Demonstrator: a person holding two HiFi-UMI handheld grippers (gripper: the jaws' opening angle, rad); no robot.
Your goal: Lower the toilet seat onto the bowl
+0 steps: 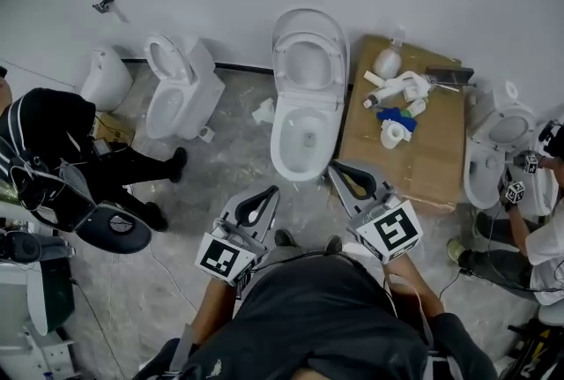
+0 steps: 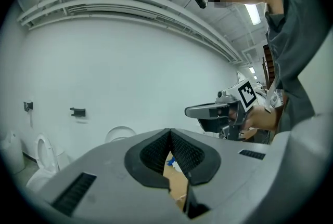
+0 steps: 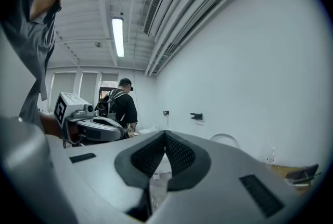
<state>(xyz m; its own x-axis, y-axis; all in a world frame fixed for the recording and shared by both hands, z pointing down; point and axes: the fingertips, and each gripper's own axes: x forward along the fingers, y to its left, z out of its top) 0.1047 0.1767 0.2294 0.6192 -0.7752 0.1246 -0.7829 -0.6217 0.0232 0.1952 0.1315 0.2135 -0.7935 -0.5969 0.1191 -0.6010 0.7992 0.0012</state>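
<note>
The white toilet [image 1: 304,136] stands against the wall straight ahead, its seat [image 1: 308,61] and lid raised upright against the wall. The raised lid [image 2: 120,135] shows as a pale arc behind my left jaws, and in the right gripper view the lid [image 3: 225,140] rises beyond the right jaws. My left gripper [image 1: 263,204] hovers over the floor just short of the bowl, shut and empty. My right gripper [image 1: 351,178] hangs to the bowl's front right, also shut with nothing between its pads. Neither touches the toilet.
A cardboard sheet [image 1: 441,167] with bottles and fittings lies right of the toilet. Another toilet [image 1: 181,87] stands to the left and one [image 1: 493,149] to the right. A person in black [image 1: 53,149] crouches at left; another person's arm [image 1: 529,219] is at right.
</note>
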